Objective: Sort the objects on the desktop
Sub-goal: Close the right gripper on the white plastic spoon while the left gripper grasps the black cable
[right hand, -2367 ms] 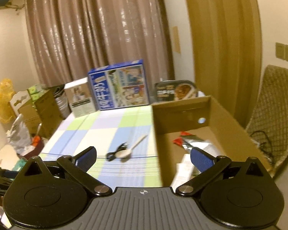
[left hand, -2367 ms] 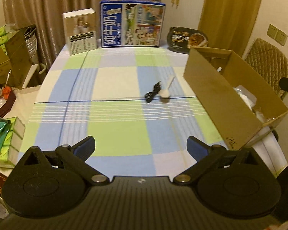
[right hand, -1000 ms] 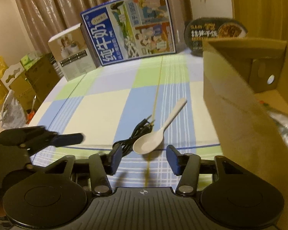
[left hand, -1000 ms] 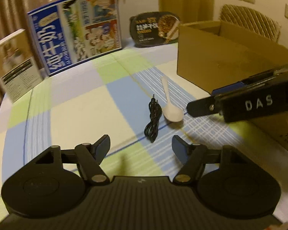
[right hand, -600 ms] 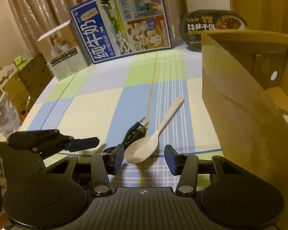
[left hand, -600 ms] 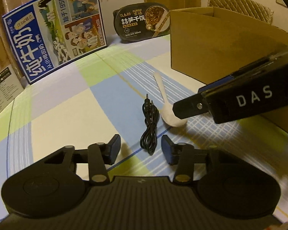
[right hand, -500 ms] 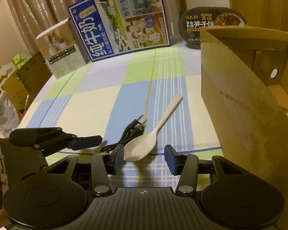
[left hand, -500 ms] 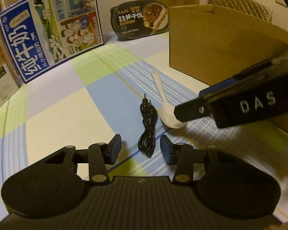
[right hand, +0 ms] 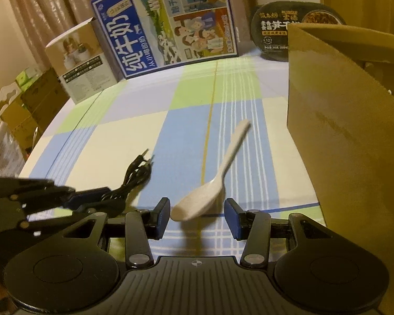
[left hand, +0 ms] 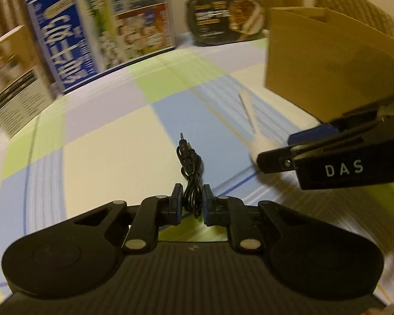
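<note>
The left gripper (left hand: 192, 204) is clenched on the near end of a coiled black audio cable (left hand: 190, 173), its blue pads pressing the loops from both sides; the rest of the cable runs away from the jaws across the checked tablecloth of the table (left hand: 97, 157), its two plugs lying on a cream square at the edge of a blue one; in the right wrist view the same cable (right hand: 134, 176) trails out of that gripper (right hand: 92, 194) at the lower left. The right gripper (right hand: 196, 218) stands with its jaws apart, one on each side of the bowl of a white plastic spoon (right hand: 212, 178); the pads do not press on it, and gaps show on both sides. The spoon lies flat on a blue square, bowl towards the camera, handle pointing up and to the right towards an open cardboard box (right hand: 341, 131) that stands on the right part of the table; spoon and cable lie near each other but apart. At the far edge stand a blue milk carton case (right hand: 170, 23), a smaller beige box (right hand: 78, 57) to its left, and a dark instant-meal bowl (right hand: 283, 29) propped behind the cardboard box; the left wrist view is blurred.
</note>
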Tool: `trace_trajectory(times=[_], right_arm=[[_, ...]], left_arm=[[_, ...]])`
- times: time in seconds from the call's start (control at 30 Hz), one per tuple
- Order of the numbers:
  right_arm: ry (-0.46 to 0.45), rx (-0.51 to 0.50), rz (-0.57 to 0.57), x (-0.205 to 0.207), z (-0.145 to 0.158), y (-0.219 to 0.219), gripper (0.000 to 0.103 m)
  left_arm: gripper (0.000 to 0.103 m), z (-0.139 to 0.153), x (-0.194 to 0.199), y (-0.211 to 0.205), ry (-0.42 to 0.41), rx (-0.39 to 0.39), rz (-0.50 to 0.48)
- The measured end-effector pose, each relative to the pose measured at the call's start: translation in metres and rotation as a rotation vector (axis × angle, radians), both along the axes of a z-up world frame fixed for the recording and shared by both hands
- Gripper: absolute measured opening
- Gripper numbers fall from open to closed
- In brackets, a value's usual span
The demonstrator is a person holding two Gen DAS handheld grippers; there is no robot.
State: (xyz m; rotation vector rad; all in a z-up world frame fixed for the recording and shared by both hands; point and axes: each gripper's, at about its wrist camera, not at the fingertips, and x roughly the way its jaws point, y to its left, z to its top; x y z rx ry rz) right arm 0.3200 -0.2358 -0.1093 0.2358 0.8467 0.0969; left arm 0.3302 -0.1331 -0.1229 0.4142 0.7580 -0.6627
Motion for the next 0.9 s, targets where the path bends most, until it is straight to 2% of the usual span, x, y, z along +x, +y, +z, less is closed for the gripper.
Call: trace_trajectory(times=[0.17, 0.47, 0.63, 0.9], right_arm=[[-0.010, -0.008, -0.018, 0.008, -0.001, 0.000, 0.044], [-0.024, -0.117, 0.028, 0.009, -0.010, 0.012, 0.044], [-0.024, -0.132, 0.019, 0.008, -0.011, 0.012, 0.029], [-0.023, -0.131, 0.042, 0.005, -0.010, 0.016, 0.028]], left_arm=[[0.011, -0.001, -0.001, 0.000, -0.003, 0.005, 0.026], [0.013, -0.008, -0.004, -0.003, 0.011, -0.008, 0.012], [0.018, -0.009, -0.003, -0.002, 0.015, -0.034, 0.027], [0.018, -0.008, 0.002, -0.002, 0.025, -0.062, 0.055]])
